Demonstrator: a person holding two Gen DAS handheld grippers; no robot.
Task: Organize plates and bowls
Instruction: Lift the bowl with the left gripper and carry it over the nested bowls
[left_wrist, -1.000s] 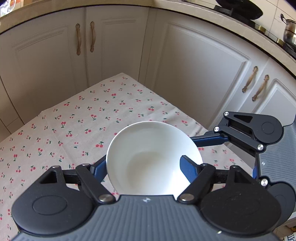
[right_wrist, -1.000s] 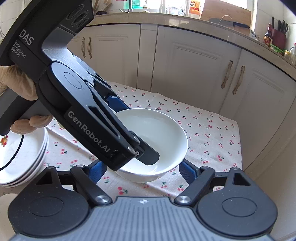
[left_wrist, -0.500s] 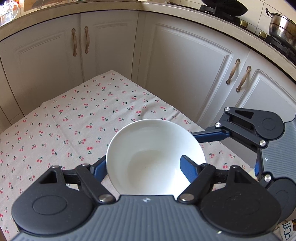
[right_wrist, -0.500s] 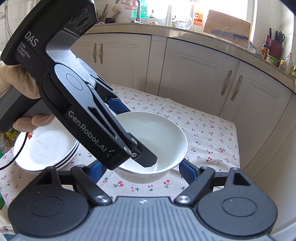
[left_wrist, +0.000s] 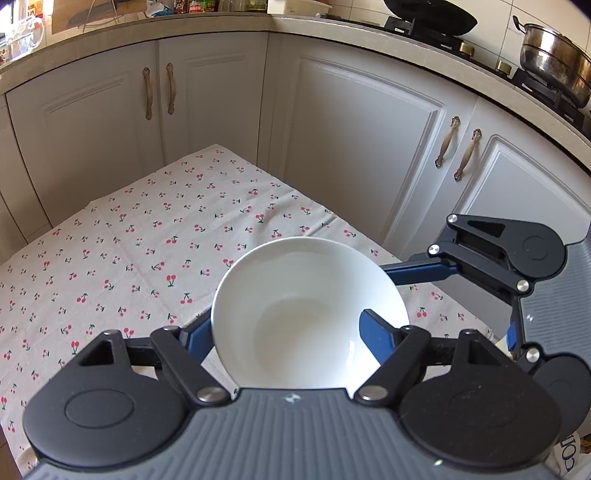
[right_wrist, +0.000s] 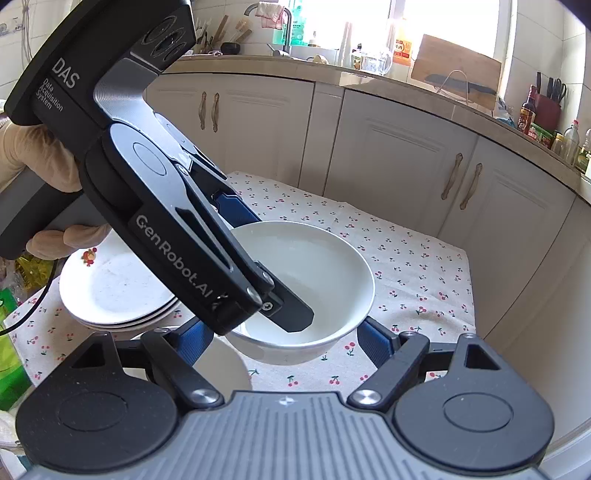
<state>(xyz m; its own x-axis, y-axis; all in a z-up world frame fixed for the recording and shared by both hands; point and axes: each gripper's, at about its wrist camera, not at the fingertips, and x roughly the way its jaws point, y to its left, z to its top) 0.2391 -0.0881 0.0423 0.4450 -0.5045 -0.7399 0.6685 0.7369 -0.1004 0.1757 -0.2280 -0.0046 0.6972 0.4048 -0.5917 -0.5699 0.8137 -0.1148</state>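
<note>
White bowl (right_wrist: 306, 288) is up off the cherry tablecloth (left_wrist: 129, 251), sitting lower-middle in both views. Left gripper (left_wrist: 291, 332) pinches its wall, one finger inside, one outside. Right gripper (right_wrist: 284, 339) straddles the bowl's sides, but contact is hidden, so can't tell if it grips. Plate stack (right_wrist: 110, 291) sits just left of it. Cloth toward the cabinets (left_wrist: 351, 147), top of frame, is bare, with the table edge close on the right.

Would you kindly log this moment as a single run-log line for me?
left gripper: shut on white bowl | white bowl: held over cherry cloth | right gripper: open | plates: stacked
</note>
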